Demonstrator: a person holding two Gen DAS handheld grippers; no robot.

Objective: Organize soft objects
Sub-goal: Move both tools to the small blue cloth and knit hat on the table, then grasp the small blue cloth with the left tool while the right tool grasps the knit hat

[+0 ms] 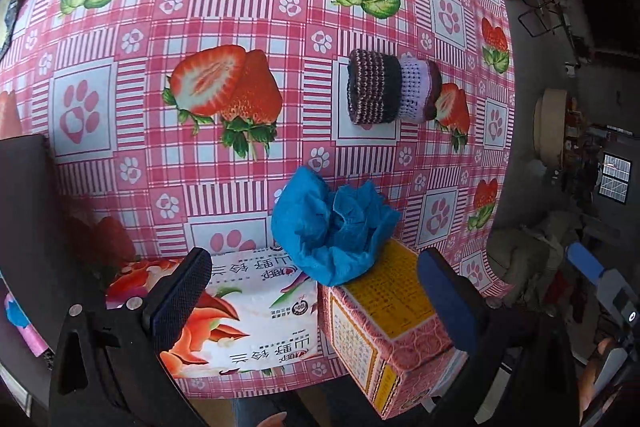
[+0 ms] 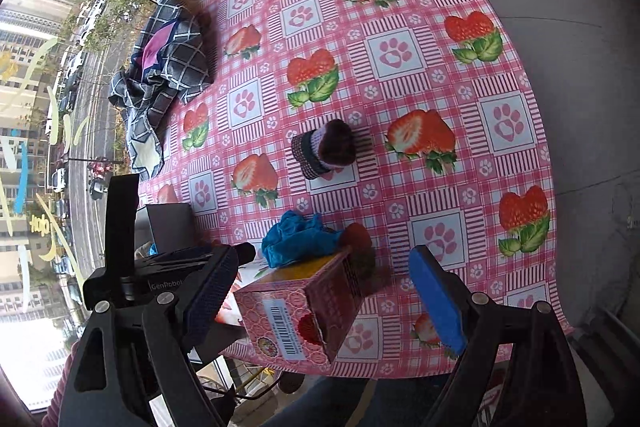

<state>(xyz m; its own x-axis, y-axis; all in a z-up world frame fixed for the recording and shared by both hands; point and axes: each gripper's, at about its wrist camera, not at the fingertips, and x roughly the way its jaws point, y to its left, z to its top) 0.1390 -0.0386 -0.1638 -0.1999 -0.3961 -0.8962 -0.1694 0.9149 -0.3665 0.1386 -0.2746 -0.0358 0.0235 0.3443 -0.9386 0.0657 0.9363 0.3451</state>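
both sets of jaws spread wide and empty: left gripper above the near table edge, right gripper likewise, with nothing pressed between the pads.

one crumpled blue plastic glove, draped on the corner of a pink carton and just beside a flat tissue pack. probably feather-light, limp and a bit slick; best pinched at the bunched middle, where folds give bulk.

one rolled knitted piece, dark striped with a lilac band, alone mid-table on the strawberry tablecloth, well apart from the glove. likely springy and grippy; best squeezed across the roll's sides.

one checked blue cloth, heaped at the far edge by the window; floppy, best gathered at a thick fold.
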